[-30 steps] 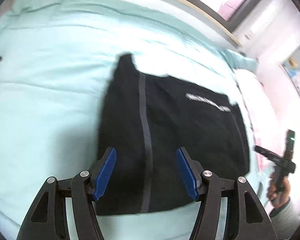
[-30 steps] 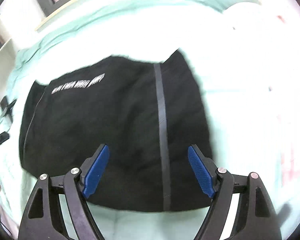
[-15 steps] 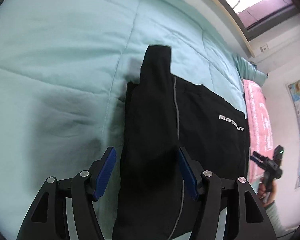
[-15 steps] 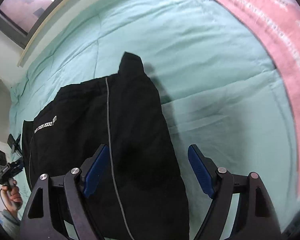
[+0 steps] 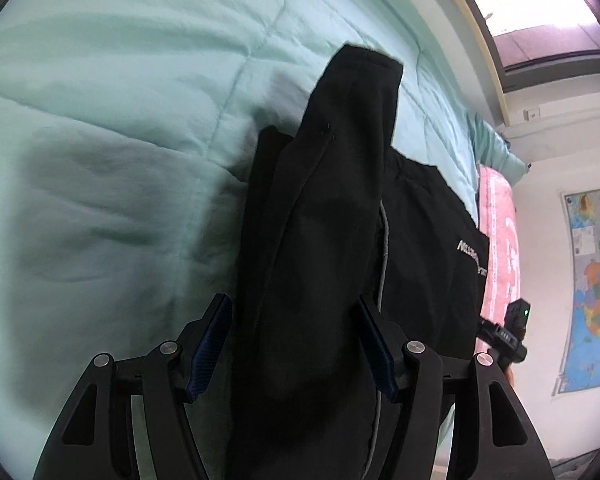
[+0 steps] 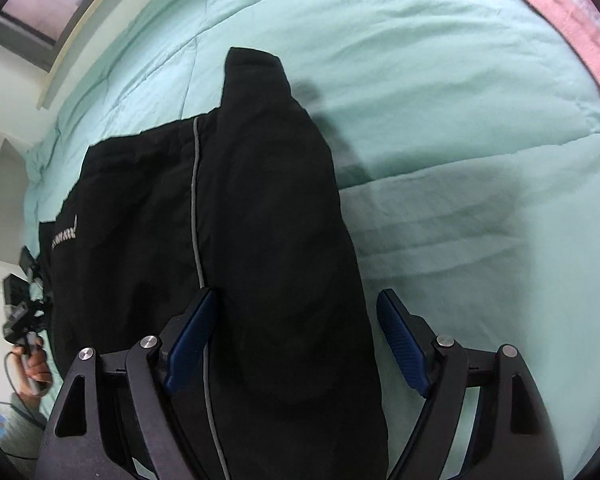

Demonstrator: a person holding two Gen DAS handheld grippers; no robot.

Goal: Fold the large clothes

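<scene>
Now, your black garment (image 5: 320,240) lies on the mint quilt (image 5: 120,120) as a folded dark slab, with one thick rolled fold running along each outer edge and ending in a blunt stub at the far end. Its long axis, for the move ahead, runs straight away from both tools, in line with the way the fingers point.

Your left gripper (image 5: 294,346) is spread, its blue pads (image 5: 212,344) standing either side of the fold on that edge; the cloth fills the gap between them, but I cannot tell whether the pads press it. A thin grey piping line (image 5: 384,240) runs just inside the fold, beside the inner pad, and white lettering (image 5: 472,258) sits further off to that side.

Your right gripper (image 6: 296,344) is spread wider. Its inner pad sits by the piping (image 6: 196,208), while the outer pad stands over bare quilt, apart from the fold's edge.

Each hand is nearest its own edge, so neither needs to cross. I judge the next step is to close on both folds near their close ends and carry them forward along that axis.

Beyond the quilt you have a pink cover (image 5: 500,240), a wall map (image 5: 592,280) and a window (image 5: 540,12).
</scene>
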